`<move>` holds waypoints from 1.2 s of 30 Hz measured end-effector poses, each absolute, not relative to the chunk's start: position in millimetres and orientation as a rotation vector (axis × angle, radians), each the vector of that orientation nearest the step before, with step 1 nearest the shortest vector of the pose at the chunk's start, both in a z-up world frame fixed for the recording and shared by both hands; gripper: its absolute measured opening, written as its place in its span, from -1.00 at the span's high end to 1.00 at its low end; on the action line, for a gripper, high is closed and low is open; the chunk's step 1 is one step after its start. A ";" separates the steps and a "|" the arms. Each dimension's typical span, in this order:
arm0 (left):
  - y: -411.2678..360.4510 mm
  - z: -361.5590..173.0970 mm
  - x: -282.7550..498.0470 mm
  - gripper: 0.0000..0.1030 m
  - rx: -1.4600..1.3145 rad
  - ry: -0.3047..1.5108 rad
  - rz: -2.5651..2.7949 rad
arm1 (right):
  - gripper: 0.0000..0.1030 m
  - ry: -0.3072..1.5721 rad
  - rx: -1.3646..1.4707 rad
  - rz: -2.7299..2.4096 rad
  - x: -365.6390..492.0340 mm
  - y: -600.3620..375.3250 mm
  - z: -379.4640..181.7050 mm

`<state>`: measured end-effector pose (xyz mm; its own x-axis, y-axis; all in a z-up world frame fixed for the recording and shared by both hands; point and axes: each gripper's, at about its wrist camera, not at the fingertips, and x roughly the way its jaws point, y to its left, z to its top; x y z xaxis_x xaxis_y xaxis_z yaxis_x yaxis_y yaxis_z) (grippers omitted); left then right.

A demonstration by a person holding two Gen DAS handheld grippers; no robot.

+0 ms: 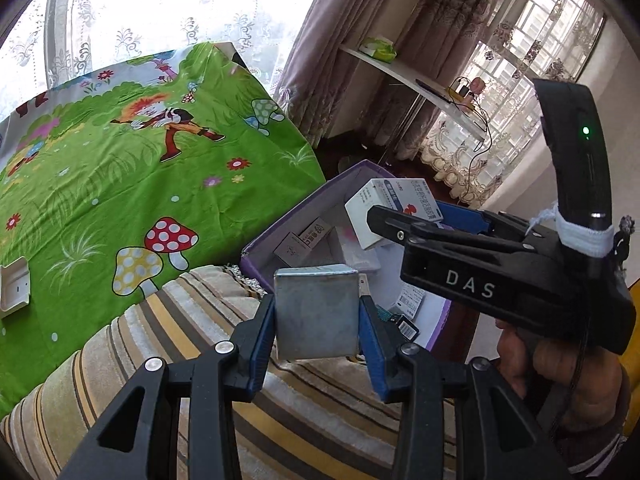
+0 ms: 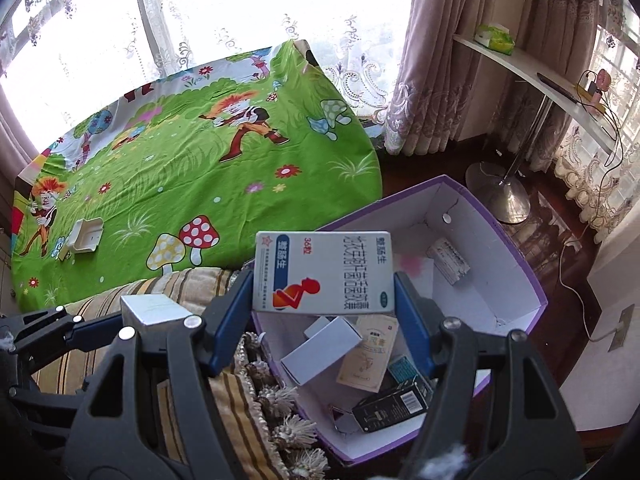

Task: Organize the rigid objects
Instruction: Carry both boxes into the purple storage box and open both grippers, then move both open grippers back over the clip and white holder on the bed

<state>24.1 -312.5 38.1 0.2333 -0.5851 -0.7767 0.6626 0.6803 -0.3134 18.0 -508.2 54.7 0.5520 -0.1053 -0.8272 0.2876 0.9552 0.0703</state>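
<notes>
Green cartoon sheet (image 2: 180,168), purple bin (image 2: 516,240) partly hidden, tongs gripping cartons.

A bed (image 2: 224,184) spread with a green cartoon sheet (image 2: 168,168) of mushrooms and flowers carries a small open white box (image 2: 86,234) near its left edge, well apart from everything else. Along the near edge lies a striped, tasselled blanket (image 2: 236,396), folded in a thick roll. At the bed's near right corner, touching the blanket's fringe, stands an open purple box (image 2: 516,256) with a white inside; whether it rests on the floor cannot be told.
</notes>
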 end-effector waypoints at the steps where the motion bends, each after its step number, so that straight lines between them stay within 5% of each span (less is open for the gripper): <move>1: -317.8 38.4 22.3 0.20 0.092 1.023 -0.871 | -0.39 0.956 0.212 -0.249 16.1 -513.8 55.4; 10: -349.8 40.4 14.2 0.18 0.090 1.025 -0.968 | -0.40 0.928 0.253 -0.358 1.2 -552.2 62.1; 16: -353.6 39.3 15.7 -0.12 0.074 1.038 -0.991 | -0.44 0.934 0.275 -0.387 -0.9 -560.7 61.6; 36: -284.0 61.5 57.5 -0.13 -0.016 0.977 -0.849 | -0.56 0.929 0.228 -0.262 21.5 -511.5 73.7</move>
